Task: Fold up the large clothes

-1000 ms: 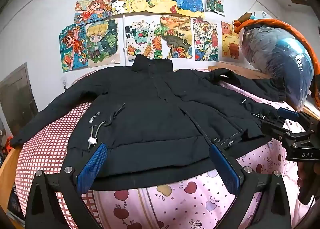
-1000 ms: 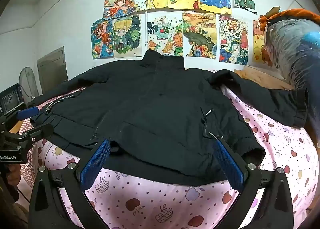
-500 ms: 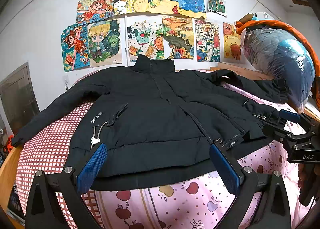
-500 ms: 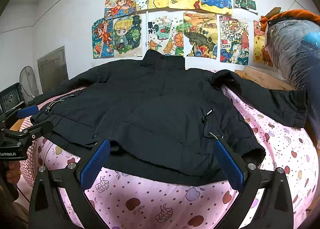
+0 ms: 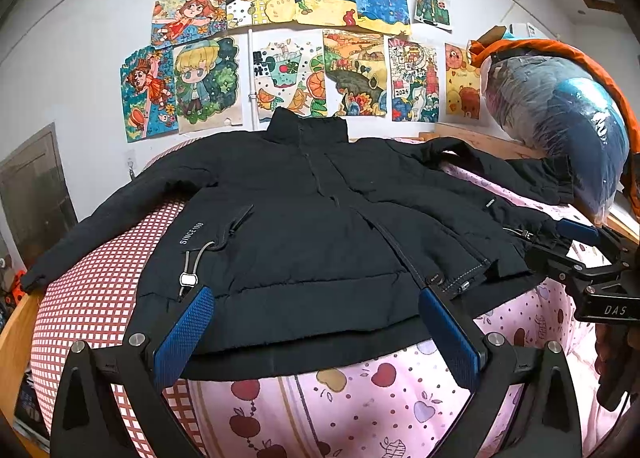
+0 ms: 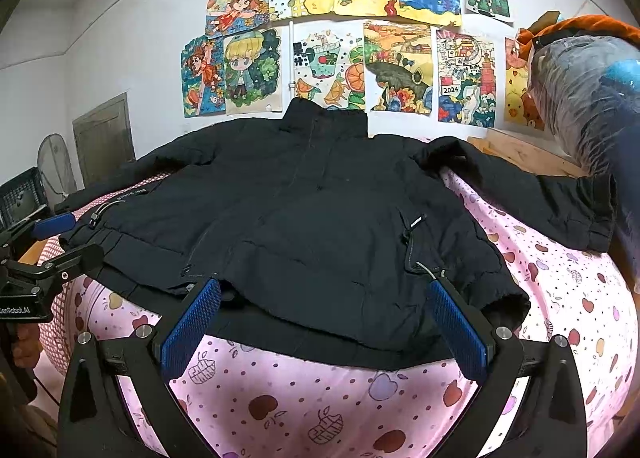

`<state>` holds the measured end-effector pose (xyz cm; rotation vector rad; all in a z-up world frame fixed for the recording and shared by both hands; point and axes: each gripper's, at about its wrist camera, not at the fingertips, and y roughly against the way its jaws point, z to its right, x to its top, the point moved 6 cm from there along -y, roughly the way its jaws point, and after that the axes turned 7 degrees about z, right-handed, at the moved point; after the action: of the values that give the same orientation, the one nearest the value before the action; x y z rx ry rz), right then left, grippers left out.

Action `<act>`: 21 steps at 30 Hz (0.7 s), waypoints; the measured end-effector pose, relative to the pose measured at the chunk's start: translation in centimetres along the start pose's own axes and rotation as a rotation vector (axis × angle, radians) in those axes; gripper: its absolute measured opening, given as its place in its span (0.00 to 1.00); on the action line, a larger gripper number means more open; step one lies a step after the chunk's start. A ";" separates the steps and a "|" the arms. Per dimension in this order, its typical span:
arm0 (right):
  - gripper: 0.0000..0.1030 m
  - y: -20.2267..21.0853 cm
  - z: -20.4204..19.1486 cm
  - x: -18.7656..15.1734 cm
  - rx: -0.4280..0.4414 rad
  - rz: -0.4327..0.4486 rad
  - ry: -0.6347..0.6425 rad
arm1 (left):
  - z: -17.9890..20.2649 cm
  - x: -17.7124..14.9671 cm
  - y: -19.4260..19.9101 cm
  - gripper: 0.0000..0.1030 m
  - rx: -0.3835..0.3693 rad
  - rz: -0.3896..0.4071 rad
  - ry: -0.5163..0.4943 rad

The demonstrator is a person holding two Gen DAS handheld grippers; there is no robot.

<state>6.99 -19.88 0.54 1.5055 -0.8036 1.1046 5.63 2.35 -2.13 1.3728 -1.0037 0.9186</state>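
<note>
Folding should begin from the bed [image 5: 360, 410], where the black jacket [image 5: 320, 225] lies front up, spread flat, collar toward the wall and both sleeves out to the sides. By my judgement the hem is the place to grip: each side needs a deep bite through both layers so the padded cloth does not slip. Left tongs [image 5: 316, 334] and right tongs [image 6: 324, 326] hover released, jaws wide, just short of the hem [image 6: 320, 342].
</note>
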 end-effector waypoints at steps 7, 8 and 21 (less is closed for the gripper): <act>0.99 0.0 -0.1 -0.1 0.000 -0.003 -0.001 | -0.1 0.0 0.0 1.00 -0.002 0.001 0.000; 0.99 0.0 -0.1 -0.1 0.000 -0.004 0.000 | -0.1 0.0 0.0 1.00 -0.001 0.002 -0.001; 0.99 0.0 -0.1 0.0 -0.002 -0.002 -0.003 | -0.3 0.0 0.0 1.00 0.000 0.004 -0.001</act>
<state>6.94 -19.83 0.52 1.5065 -0.8051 1.1001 5.62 2.63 -2.14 1.3718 -1.0077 0.9205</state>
